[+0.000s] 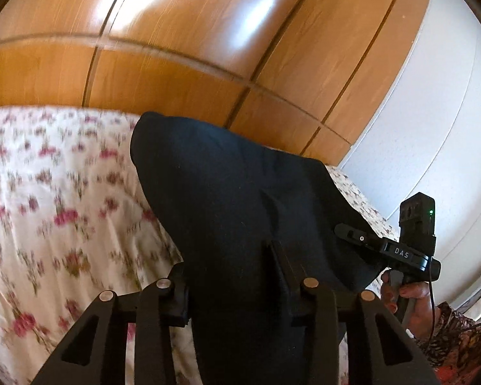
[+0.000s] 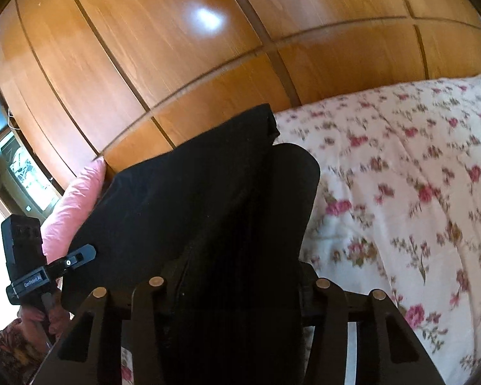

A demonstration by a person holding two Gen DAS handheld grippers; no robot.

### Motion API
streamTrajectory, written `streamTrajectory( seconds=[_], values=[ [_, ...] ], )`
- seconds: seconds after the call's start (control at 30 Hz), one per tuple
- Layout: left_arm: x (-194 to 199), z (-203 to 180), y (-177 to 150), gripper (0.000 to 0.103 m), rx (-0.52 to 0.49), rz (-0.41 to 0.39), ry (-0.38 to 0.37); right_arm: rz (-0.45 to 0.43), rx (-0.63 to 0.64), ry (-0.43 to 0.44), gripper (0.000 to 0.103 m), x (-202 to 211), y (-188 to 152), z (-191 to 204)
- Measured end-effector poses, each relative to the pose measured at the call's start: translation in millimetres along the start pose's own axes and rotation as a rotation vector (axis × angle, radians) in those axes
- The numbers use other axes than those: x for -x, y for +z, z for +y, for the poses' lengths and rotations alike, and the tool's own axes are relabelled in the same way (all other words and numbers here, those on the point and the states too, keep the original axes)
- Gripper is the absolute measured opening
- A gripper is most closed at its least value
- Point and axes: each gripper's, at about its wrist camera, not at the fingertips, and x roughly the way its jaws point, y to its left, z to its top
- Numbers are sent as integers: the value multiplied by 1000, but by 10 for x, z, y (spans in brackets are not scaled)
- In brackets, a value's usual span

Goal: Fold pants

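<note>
Both hand-held grippers are clamped on the pants, which hang lifted over the bed.

Left wrist view: left hand-held gripper (image 1: 240, 272) pinches dark pants (image 1: 227, 192); fabric drapes ahead and right of it toward the right hand-held gripper (image 1: 352, 235). Floral bed (image 1: 64, 192) lies left and below. Match heights, keep the top edge taut.

Right wrist view: right hand-held gripper (image 2: 240, 288) grips a thick bunch of pants (image 2: 192, 199); left hand-held gripper (image 2: 86, 253) sits to its left. Lower evenly to avoid twist.
</note>
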Motion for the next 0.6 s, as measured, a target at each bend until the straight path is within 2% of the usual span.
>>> streamTrajectory(
  seconds=[0.27,0.6],
  values=[
    [-192,199,560,40,-38,-43,70,-47,25,-3,49,-371,436,91],
    [-845,596,1271,40,-36,-37,190,-68,26,-45,49,-1155,1132,33]
  ],
)
